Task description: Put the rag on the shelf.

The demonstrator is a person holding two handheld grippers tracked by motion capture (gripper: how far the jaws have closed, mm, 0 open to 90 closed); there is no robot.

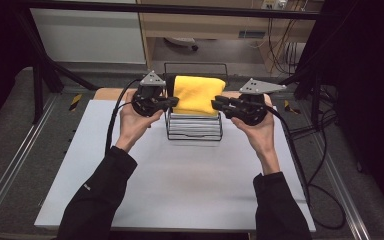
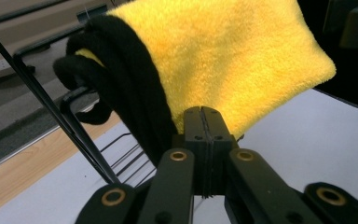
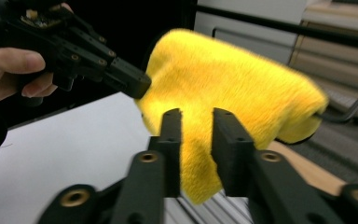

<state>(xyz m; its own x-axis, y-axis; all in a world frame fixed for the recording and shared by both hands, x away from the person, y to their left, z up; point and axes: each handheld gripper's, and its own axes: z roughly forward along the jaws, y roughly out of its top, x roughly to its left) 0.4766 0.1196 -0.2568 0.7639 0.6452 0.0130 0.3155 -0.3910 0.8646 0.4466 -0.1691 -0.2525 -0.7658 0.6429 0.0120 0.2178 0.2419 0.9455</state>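
Note:
A folded yellow towel (image 1: 197,95) with black trim (image 2: 121,70) is draped over the top of a black wire rack (image 1: 169,125) at the back middle of the white table (image 1: 180,190). My left gripper (image 1: 176,102) is at the towel's left edge, with its jaws pressed together and their tip against the pile (image 2: 203,116). I cannot tell whether any cloth is nipped between them. My right gripper (image 1: 214,103) comes in from the right. In the right gripper view its jaws (image 3: 196,116) are closed on a hanging corner of the towel (image 3: 233,93), and the left gripper (image 3: 142,84) touches the far edge.
The rack's wire frame (image 2: 37,93) rises beside the towel. A wooden strip (image 1: 107,93) lies behind the table. Black frame posts (image 1: 37,85) stand at both sides, and cables (image 1: 325,190) trail off the right edge. Bare tabletop lies between the forearms.

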